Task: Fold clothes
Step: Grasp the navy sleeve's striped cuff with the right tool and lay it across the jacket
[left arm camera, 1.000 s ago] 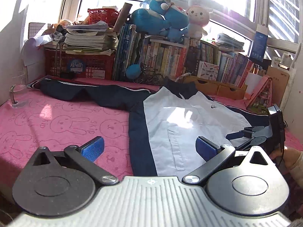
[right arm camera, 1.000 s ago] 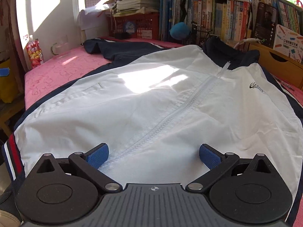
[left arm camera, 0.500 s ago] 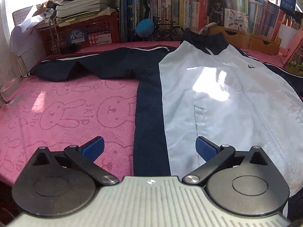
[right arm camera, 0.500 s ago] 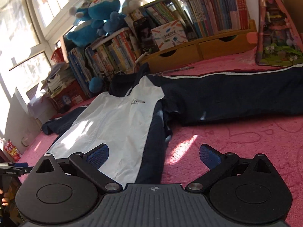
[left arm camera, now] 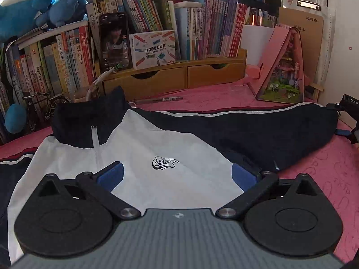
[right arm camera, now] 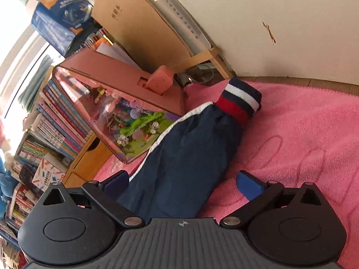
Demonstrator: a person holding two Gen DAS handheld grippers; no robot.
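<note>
A navy and white zip jacket (left arm camera: 170, 148) lies spread flat, front up, on a pink blanket (left arm camera: 314, 163). My left gripper (left arm camera: 177, 174) hangs open over the white chest, near the printed logo. The jacket's navy sleeve (right arm camera: 188, 157) stretches toward the wall and ends in a red, white and navy cuff (right arm camera: 241, 99). My right gripper (right arm camera: 182, 182) is open with its fingers straddling that sleeve, short of the cuff. In the left wrist view, part of the right gripper (left arm camera: 350, 123) shows at the sleeve's end.
Books (left arm camera: 202, 29), a phone (left arm camera: 114, 42) and wooden drawers (left arm camera: 179, 78) line the back. A pen (left arm camera: 161, 99) lies behind the collar. A pink triangular dollhouse (right arm camera: 125, 112) stands close beside the sleeve. The wall (right arm camera: 280, 22) borders the blanket beyond the cuff.
Both grippers swung to the right. The left went from the jacket's lower left side to its chest. The right turned from the body out along the right sleeve toward the cuff.
</note>
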